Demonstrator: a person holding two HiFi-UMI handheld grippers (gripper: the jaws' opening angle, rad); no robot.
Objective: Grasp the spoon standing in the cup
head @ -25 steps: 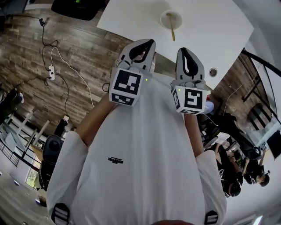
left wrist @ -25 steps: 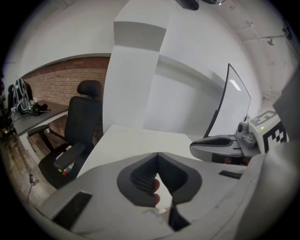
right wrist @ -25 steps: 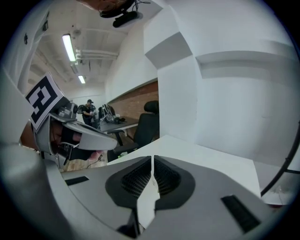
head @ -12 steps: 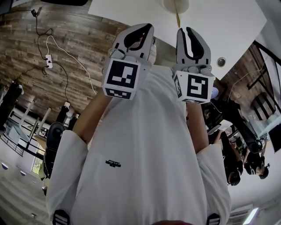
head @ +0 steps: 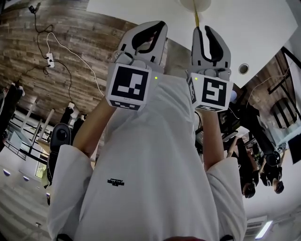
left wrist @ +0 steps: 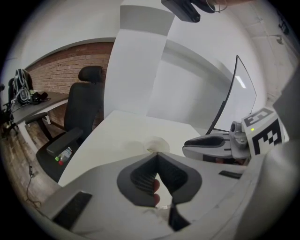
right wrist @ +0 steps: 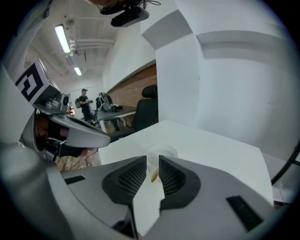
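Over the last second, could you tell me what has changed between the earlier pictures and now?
Both grippers have moved forward toward the cup. The right gripper now lines up with the spoon, its jaws slightly apart. The left gripper has advanced beside it, jaws shut. Nothing has been grasped or released. The spoon still stands in the cup on the white table, untouched.

The left gripper (head: pixel 155 26) and right gripper (head: pixel 202 29) are pale grey with black ribbed insides, their square markers (head: pixel 129 87) black-on-white. At the top edge, a tan spoon (head: pixel 196 16), a whitish cup (head: pixel 195 4) (nearly table-coloured) and a white table (head: pixel 254 28). Brown plank floor (head: pixel 70 37) fills the upper left.
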